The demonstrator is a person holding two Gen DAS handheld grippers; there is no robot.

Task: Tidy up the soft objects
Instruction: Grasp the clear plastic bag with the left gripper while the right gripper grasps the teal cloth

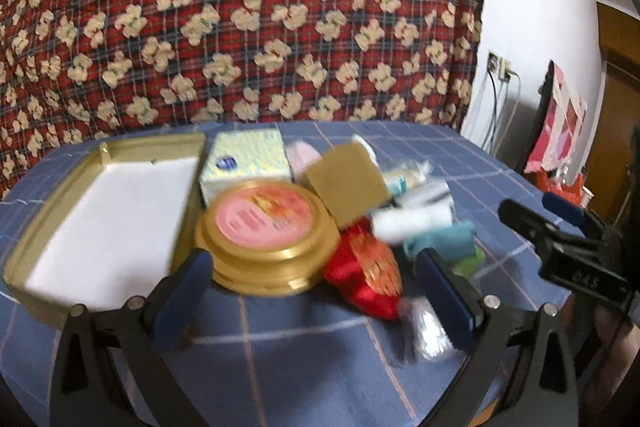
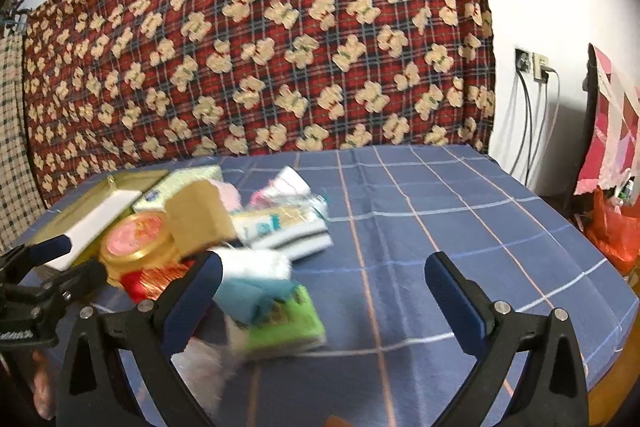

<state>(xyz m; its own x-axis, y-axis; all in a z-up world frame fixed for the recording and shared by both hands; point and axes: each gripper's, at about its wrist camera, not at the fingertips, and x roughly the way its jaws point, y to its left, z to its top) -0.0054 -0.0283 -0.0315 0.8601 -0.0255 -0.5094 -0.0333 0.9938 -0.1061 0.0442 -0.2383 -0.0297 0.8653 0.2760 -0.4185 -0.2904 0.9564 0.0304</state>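
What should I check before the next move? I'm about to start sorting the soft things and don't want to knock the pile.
1. Left claw open, holding nothing: ok.
2. Right claw open, holding nothing: ok.
3. Gold tray free to receive items: ok, only its white liner shows.
4. Red satin pouch reachable: ok, it lies between the left claw's fingers, touching the round gold tin.
5. Pile stable: cannot tell; the tan block sits tilted on other items.
6. Which items are soft: cannot tell, the views are blurred.

text: none legible | round gold tin (image 1: 264,239) label: blurred | packets: blurred
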